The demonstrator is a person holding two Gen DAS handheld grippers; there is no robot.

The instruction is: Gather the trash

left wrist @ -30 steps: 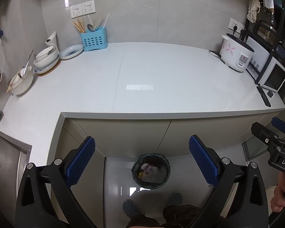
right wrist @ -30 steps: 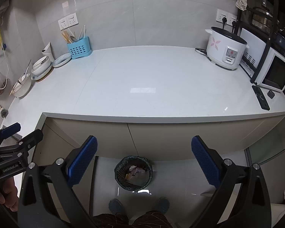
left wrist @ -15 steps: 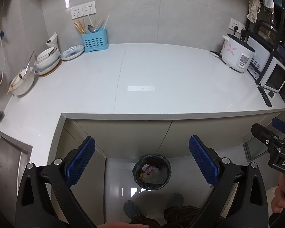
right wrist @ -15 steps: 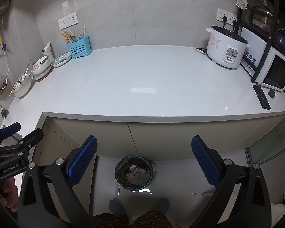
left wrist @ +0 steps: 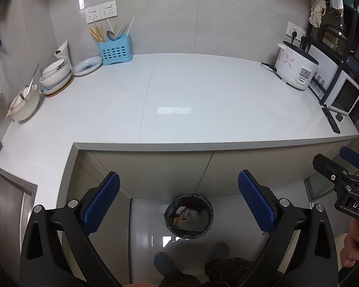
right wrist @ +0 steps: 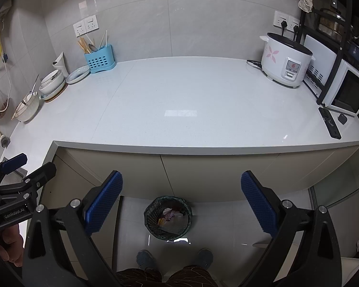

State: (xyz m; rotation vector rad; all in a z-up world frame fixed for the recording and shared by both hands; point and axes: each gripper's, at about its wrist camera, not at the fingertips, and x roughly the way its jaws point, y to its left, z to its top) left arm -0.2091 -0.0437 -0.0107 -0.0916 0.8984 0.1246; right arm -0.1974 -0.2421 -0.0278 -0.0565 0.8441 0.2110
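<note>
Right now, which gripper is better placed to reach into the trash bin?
Neither clearly: left gripper and right gripper both hang open and empty above the bin.

A white countertop (right wrist: 179,105) spreads ahead of and above the gripper fingers. Far ahead to the left stand a blue utensil holder (right wrist: 99,59), a patterned plate (right wrist: 77,74) and stacked white bowls (right wrist: 52,82). Ahead to the right sit a flowered rice cooker (right wrist: 286,61), a white microwave (right wrist: 347,91) and a black remote (right wrist: 329,123) near the counter's edge.
</note>
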